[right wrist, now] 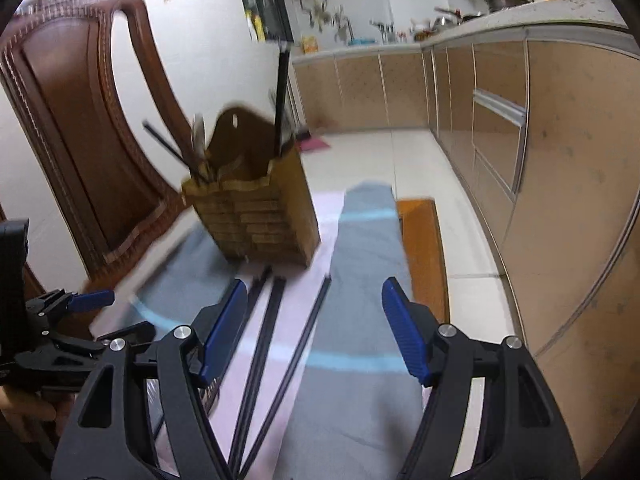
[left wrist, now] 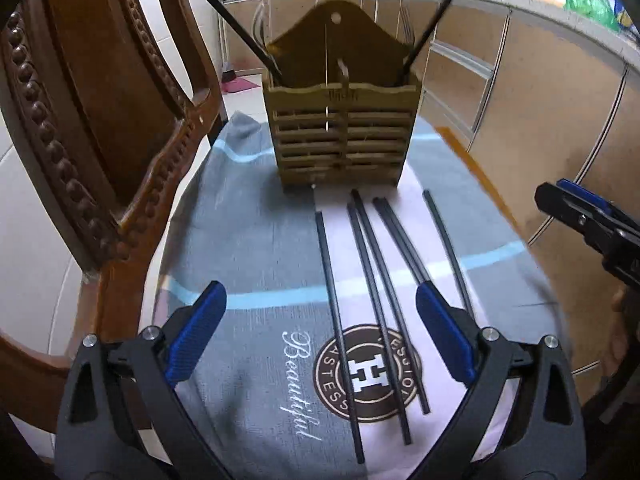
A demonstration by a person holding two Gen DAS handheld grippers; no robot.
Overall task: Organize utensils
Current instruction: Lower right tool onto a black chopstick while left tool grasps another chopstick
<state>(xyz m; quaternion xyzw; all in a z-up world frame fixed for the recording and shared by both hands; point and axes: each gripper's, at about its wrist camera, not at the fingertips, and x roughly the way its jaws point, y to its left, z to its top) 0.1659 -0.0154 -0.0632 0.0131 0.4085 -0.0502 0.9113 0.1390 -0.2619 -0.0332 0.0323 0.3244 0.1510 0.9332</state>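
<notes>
A slatted wooden utensil holder stands upright at the far end of the cloth. One black chopstick leans out of its left compartment and another out of its right, beside metal cutlery. Several black chopsticks lie loose on the cloth in front of it. My left gripper hangs open over the near ends of some of them and grips nothing. In the right wrist view my right gripper is open and empty, with one loose chopstick between its fingers, the other chopsticks to its left and the holder ahead.
The grey, pink and blue cloth with a round brown logo covers a small table; its orange wooden edge shows at the right. A carved wooden chair stands close on the left. Kitchen cabinets run along the right.
</notes>
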